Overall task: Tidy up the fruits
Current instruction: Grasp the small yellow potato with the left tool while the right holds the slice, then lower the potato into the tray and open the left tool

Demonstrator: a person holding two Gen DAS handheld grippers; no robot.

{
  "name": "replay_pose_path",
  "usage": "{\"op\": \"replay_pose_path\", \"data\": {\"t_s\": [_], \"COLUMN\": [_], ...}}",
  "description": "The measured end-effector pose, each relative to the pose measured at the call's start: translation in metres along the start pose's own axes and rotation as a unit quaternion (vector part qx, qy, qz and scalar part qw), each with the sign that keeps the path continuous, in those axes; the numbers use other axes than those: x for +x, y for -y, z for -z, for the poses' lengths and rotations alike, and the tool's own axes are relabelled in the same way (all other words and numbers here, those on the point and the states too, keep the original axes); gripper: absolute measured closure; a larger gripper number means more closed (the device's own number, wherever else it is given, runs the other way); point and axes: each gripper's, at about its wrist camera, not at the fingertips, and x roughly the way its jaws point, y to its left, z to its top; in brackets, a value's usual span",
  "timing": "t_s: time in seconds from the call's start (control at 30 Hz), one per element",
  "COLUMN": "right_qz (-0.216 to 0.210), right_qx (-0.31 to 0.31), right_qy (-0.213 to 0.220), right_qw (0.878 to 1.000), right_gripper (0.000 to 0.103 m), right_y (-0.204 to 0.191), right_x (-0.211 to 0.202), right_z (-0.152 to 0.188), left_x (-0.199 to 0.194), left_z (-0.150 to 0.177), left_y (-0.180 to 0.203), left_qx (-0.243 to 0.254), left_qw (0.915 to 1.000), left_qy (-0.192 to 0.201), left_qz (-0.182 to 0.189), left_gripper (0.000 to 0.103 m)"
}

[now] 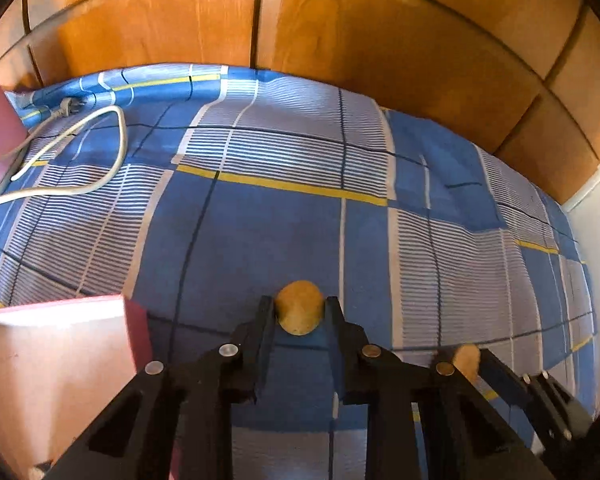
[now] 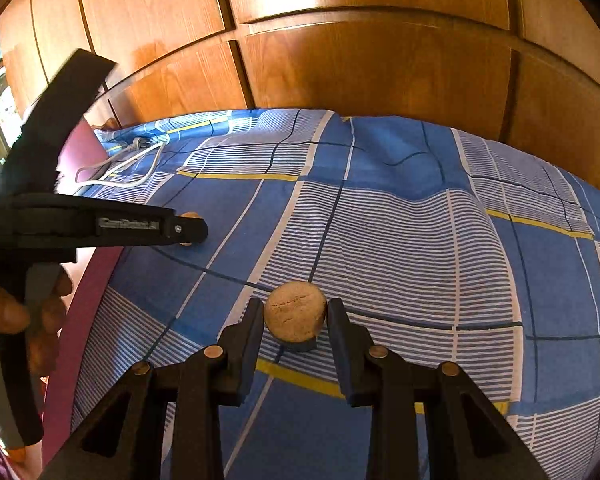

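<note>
Fruit (image 1: pixel 300 307) sits between the two fingers of the left gripper (image 1: pixel 300 312) in the left wrist view. It is small, round and yellow-brown. Both fingers press on its sides, so the gripper is clamped on it. I think it is squeezed at its widest part so it cannot roll away. It looks lifted a little above the bed (image 1: pixel 260 224), near the front edge, but I cannot be sure. A pink box (image 1: pixel 56 364) stands just beside the gripper, at the bed's left edge. My guess is that the fruit goes in there. A white cord (image 1: pixel 100 152) lies far off by the back left corner. The right gripper (image 1: pixel 466 360) shows low on the right.

In the right wrist view, the right gripper (image 2: pixel 296 316) is clamped on a second fruit (image 2: pixel 295 311). This one is round, tan and has small cracks. A dark shadow lies just under it, so it seems to hang a bit above the bed (image 2: pixel 400 240). The left gripper (image 2: pixel 188 228) reaches in from the left, and a hand (image 2: pixel 24 312) holds its handle.
</note>
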Motion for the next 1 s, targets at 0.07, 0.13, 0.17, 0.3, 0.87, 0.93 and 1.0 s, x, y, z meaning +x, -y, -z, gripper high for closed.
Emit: {"op": "replay_pose_path", "data": {"t_s": [0.07, 0.13, 0.17, 0.3, 0.87, 0.93, 1.0], "right_qz": [0.002, 0.005, 0.006, 0.006, -0.008, -0.008, -0.01], "right_qx": [-0.003, -0.006, -0.007, -0.011, -0.022, -0.026, -0.028], "right_qy": [-0.001, -0.002, -0.002, -0.006, -0.028, -0.031, -0.034], "right_qw": [1.0, 1.0, 1.0, 1.0, 0.999, 0.999, 0.999], "right_gripper": [0.07, 0.07, 0.07, 0.071, 0.071, 0.071, 0.071], "right_y": [-0.001, -0.003, -0.003, -0.006, -0.028, -0.032, -0.036], "right_x": [0.0, 0.0, 0.0, -0.004, -0.037, -0.04, -0.043], "right_z": [0.0, -0.001, 0.0, 0.003, 0.036, 0.04, 0.043], "left_x": [-0.008, -0.019, -0.025, -0.047, -0.13, -0.138, -0.144], "left_z": [0.006, 0.013, 0.016, 0.029, 0.085, 0.091, 0.096], "left_y": [0.001, 0.003, 0.004, 0.01, 0.006, 0.002, -0.004], "left_qx": [0.001, 0.003, 0.004, 0.011, 0.006, 0.002, -0.001], "left_qw": [1.0, 0.9999, 0.9999, 0.9994, 0.9967, 0.9965, 0.9962], "left_qy": [0.003, 0.009, 0.012, 0.027, 0.076, 0.08, 0.084], "left_qz": [0.008, 0.009, 0.01, 0.016, 0.028, 0.026, 0.023], "left_gripper": [0.078, 0.078, 0.078, 0.078, 0.078, 0.078, 0.078]}}
